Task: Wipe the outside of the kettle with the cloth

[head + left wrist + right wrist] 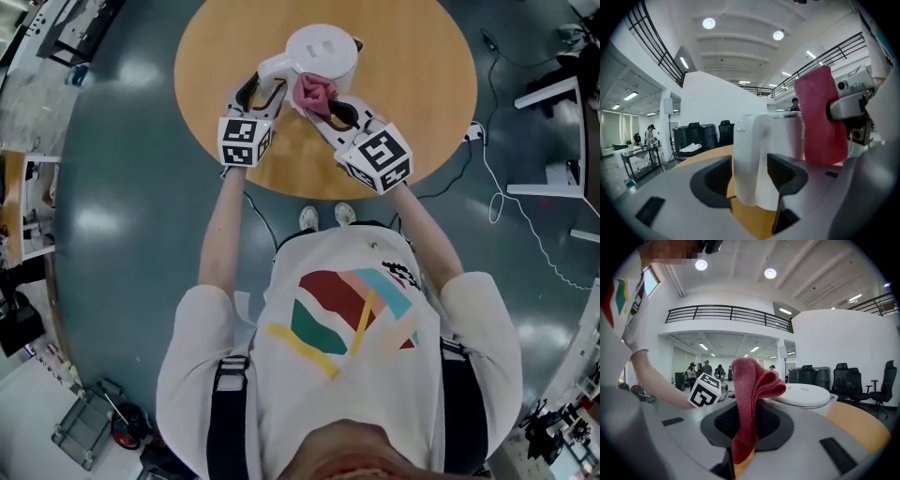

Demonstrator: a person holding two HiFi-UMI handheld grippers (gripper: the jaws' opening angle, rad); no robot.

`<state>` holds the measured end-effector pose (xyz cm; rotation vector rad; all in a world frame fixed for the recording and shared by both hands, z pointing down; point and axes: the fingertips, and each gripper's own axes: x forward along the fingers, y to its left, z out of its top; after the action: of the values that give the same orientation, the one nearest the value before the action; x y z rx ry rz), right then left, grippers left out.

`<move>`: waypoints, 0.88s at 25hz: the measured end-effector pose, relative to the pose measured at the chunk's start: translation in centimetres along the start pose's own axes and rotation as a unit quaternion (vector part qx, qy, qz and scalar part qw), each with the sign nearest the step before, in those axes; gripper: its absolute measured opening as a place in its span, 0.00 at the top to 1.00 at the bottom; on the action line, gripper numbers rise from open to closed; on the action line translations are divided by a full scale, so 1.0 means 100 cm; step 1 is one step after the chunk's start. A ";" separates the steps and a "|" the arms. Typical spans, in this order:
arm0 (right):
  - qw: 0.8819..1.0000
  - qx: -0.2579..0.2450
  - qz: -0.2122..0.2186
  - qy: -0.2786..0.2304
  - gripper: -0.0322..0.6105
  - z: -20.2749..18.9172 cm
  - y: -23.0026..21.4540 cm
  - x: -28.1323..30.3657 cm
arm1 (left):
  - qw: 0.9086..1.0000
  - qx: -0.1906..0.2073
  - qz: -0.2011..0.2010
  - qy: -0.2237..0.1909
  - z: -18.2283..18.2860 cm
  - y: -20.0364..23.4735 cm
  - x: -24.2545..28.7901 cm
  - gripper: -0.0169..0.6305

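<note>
A white kettle (pixel 323 52) stands on the round wooden table (pixel 412 84). Its handle (pixel 272 66) points toward me. My left gripper (pixel 267 84) is open, with the handle (pixel 750 159) standing between the two black pads; I see no pad pressing on it. The red cloth (pixel 314 92) is pinched in my right gripper (pixel 330 105), which is shut on it just right of the handle, against the kettle's near side. In the right gripper view the cloth (pixel 750 394) sticks up folded from the jaws, the kettle lid (pixel 804 394) just behind it.
The table edge (pixel 309 192) is close to my feet. A white side table (pixel 553 141) and a cable (pixel 487 178) lie on the floor to the right. Benches with equipment (pixel 28 216) line the left. Office chairs (pixel 851 383) and several people (pixel 705 369) are far off.
</note>
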<state>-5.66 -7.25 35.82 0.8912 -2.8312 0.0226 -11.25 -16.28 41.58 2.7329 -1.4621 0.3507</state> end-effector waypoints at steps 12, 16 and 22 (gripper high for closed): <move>0.990 0.072 -0.118 0.024 0.88 -0.034 -0.026 0.052 | 1.000 0.014 0.015 0.024 -0.008 0.003 0.007 0.67; 0.987 0.057 -0.147 0.005 0.88 -0.032 -0.028 0.052 | 0.999 0.014 0.018 0.026 -0.008 0.003 0.006 0.67; 0.985 0.047 -0.167 -0.007 0.88 -0.045 -0.038 0.021 | 0.999 0.016 0.021 0.024 -0.008 0.001 0.006 0.67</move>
<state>-4.51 -11.23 40.45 1.3795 -2.6730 0.1059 -11.18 -16.67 42.50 2.7029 -1.5162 0.4414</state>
